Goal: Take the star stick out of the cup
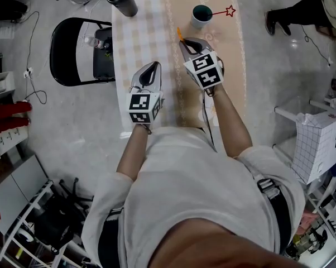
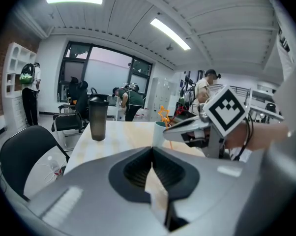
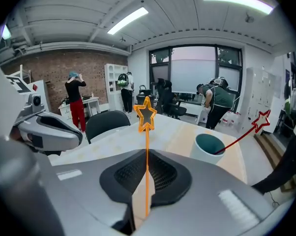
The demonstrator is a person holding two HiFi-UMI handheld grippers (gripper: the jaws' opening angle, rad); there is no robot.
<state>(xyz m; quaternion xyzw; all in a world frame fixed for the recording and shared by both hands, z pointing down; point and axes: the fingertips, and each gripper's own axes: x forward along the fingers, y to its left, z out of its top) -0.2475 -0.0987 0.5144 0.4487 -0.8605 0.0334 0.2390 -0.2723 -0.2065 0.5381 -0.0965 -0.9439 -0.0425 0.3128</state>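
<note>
Right tool (image 3: 144, 181) noted clamped on the shaft of the thin orange plastic star stick (image 3: 146, 114), which is held upright and clear of the round white cup with a teal inside (image 1: 201, 15). The cup is stood near the far end of the counter (image 1: 140, 38), toward its right edge, and a thin red star stick (image 1: 221, 12) is seen leaning in it.

Left tool (image 2: 152, 166) recorded closed, with nothing between the pads.

Risk judged: only the low end of the shaft is pinched, so a quick swing could pivot or drop it. A knock on the red stick could tip the cup.

The pinch itself is shown only in the right gripper view. In the head view just an orange tip is seen past the tool.
</note>
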